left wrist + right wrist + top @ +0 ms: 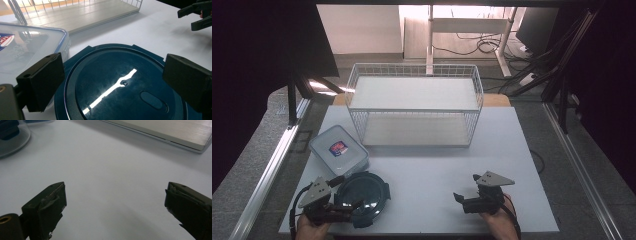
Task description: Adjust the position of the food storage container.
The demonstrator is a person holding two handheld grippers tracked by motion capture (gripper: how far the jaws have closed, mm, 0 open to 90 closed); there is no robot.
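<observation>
High view: left gripper (343, 207) is hovering, jaws spread, over the round blue lid (362, 192) near the bench's (432, 165) front-left corner.
Right gripper (464, 199): jaws are gaping wide over bare bench.

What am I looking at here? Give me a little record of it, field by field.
Setting: white table top seen from above
Left gripper: jaws open, straddling a round dark blue lid, not pressing on it
Right gripper: jaws open, nothing between them, over bare table
Beside the lid: a clear rectangular container with a blue-edged lid and a label
At the back: a white wire two-level rack, both shelves bare
Held right now: nothing
</observation>
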